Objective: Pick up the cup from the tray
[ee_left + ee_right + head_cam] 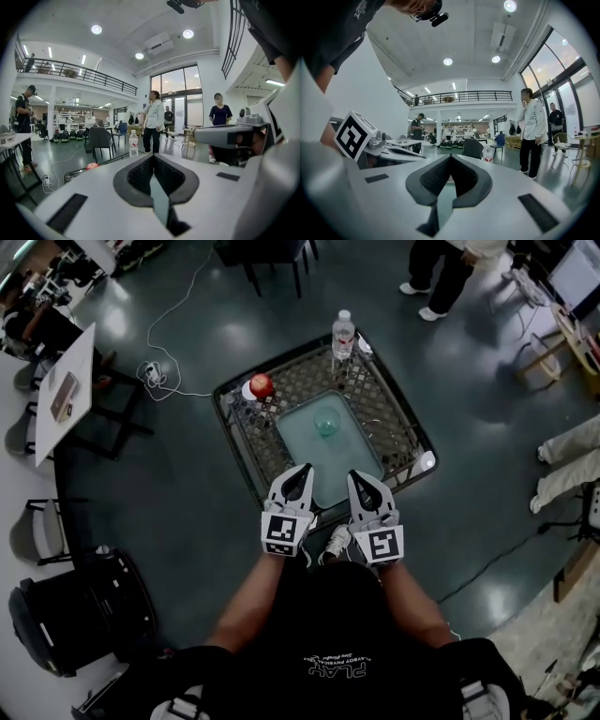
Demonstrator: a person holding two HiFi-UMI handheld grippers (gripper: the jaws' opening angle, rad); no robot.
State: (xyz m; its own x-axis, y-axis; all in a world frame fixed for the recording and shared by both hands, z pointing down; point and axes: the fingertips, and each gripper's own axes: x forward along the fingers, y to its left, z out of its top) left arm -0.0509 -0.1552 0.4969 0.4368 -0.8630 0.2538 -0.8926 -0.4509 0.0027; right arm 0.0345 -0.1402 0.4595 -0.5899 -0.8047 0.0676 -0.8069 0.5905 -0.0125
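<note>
A small green cup (pixel 326 426) stands upright on the pale green tray (pixel 305 451), in the middle of a metal lattice table (pixel 389 418). Both grippers hover side by side over the table's near edge, short of the cup. My left gripper (pixel 305 469) is shut, its jaws meeting at the tips (pixel 152 157) with nothing between them. My right gripper (pixel 357 475) is shut and empty too (pixel 450 157). The cup is hidden behind the jaws in both gripper views. The right gripper view shows the left gripper's marker cube (pixel 354 133).
A red apple (pixel 262 384) lies at the table's far left and a water bottle (pixel 343 334) stands at its far edge; both show in the left gripper view as the apple (pixel 92 165) and the bottle (pixel 133 143). People (pixel 441 273) stand beyond the table. A cable (pixel 178 324) crosses the floor.
</note>
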